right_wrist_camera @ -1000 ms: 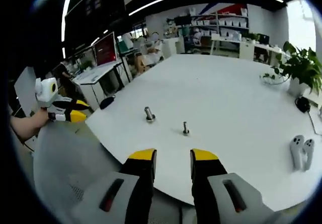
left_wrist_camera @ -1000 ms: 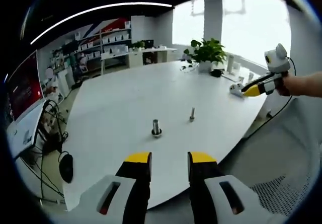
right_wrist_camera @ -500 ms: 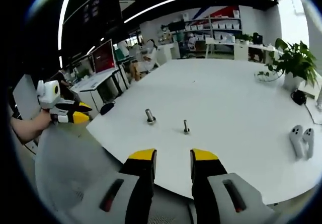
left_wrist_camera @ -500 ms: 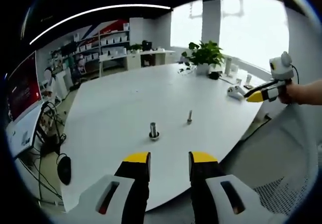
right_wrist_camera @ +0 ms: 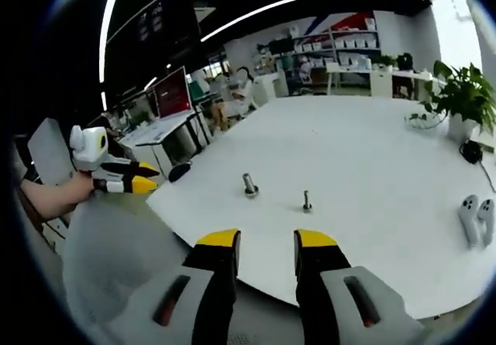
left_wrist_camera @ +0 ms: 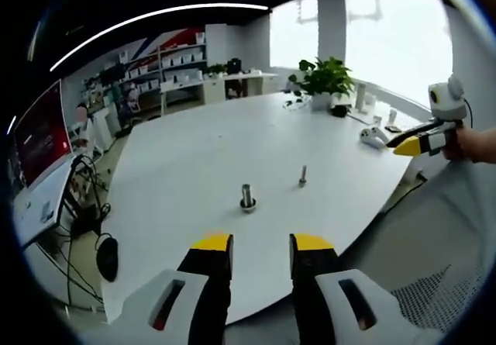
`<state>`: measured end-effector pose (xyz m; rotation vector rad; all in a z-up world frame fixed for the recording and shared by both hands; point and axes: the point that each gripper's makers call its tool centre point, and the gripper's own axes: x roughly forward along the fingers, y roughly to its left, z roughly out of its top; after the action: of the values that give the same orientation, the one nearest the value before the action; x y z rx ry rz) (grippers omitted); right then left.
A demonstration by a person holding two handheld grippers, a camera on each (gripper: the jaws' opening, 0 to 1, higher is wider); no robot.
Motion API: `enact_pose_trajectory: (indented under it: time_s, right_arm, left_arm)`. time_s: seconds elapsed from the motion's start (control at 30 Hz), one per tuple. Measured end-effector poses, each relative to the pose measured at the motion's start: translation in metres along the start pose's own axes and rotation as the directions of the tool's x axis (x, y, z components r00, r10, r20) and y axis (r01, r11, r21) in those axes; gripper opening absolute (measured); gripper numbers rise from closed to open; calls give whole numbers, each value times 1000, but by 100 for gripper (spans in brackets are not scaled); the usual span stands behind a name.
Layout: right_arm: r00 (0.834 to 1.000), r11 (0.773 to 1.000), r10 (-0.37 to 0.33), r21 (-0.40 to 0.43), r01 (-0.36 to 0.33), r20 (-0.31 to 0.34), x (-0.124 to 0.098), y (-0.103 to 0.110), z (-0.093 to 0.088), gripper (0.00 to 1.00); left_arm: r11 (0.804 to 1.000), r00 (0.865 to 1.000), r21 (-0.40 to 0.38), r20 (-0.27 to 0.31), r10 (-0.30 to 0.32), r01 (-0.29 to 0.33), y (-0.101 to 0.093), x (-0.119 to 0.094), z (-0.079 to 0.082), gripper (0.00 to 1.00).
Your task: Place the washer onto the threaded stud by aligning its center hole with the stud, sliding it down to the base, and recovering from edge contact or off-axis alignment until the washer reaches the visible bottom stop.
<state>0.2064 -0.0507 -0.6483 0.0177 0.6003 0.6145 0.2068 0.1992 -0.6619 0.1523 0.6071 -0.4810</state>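
Note:
A thin threaded stud (left_wrist_camera: 303,176) stands upright on the white round table (left_wrist_camera: 194,151); it is also visible as the stud (right_wrist_camera: 307,201) on the table (right_wrist_camera: 364,151). To its left is a thicker metal cylinder (left_wrist_camera: 247,198) with a wider ring at its foot, seen again as the cylinder (right_wrist_camera: 249,185). A separate washer is too small to make out. My left gripper (left_wrist_camera: 252,244) hovers open before the table's near edge, nothing between its jaws. My right gripper (right_wrist_camera: 258,240) is likewise open and empty. The right gripper (left_wrist_camera: 422,138) and the left gripper (right_wrist_camera: 116,178) appear hand-held, off the table's sides.
A potted plant (left_wrist_camera: 325,77) and white hand controllers (right_wrist_camera: 474,219) sit toward the table's far side. Desks, a red screen (left_wrist_camera: 35,139), cables and shelves (left_wrist_camera: 163,66) lie beyond the table. A grey mesh chair back (right_wrist_camera: 116,260) is close under the right gripper.
Both views have shifted slightly with the hands. The stud and the cylinder keep their places on the table. Both grippers stay open, off the table edge.

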Motion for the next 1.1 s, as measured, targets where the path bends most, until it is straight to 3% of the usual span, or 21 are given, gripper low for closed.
enact_pose_trajectory:
  time_s: [0.13,0.2,0.27,0.4,0.67,0.83,1.1]
  right_arm:
    - [1000,1000,-7,-1,7,7,0,-2,-2,30]
    - [1000,999,-4,-37,5,19,1,-2,-2,30]
    - [1000,999,11,-36,-12,-12,3,-2,-9,30]
    - [1000,1000,17,-22,-17,-18,3,-1,-11,30]
    - [999,1000,17,-20,-17,-32,3,-2,-16,32]
    - [1000,999,2,-32,-2,7,0,-4,-9,31]
    - [1000,999,0,-52,1,13,0,-3,-8,32]
  left_arm:
    - [1000,1000,-4,2,0,0,-1,0,1,28]
    - [999,1000,-44,5,-10,10,-1,1,1,32]
    - [999,1000,-54,3,-6,6,0,1,0,36]
    - [1000,1000,-23,29,1,0,-2,-3,5,32]
    - [999,996,-39,84,-16,19,-5,-8,14,32]
    - [999,997,-48,76,-2,6,-1,-8,12,32]
    - [998,995,-52,95,25,-20,4,-11,16,31]
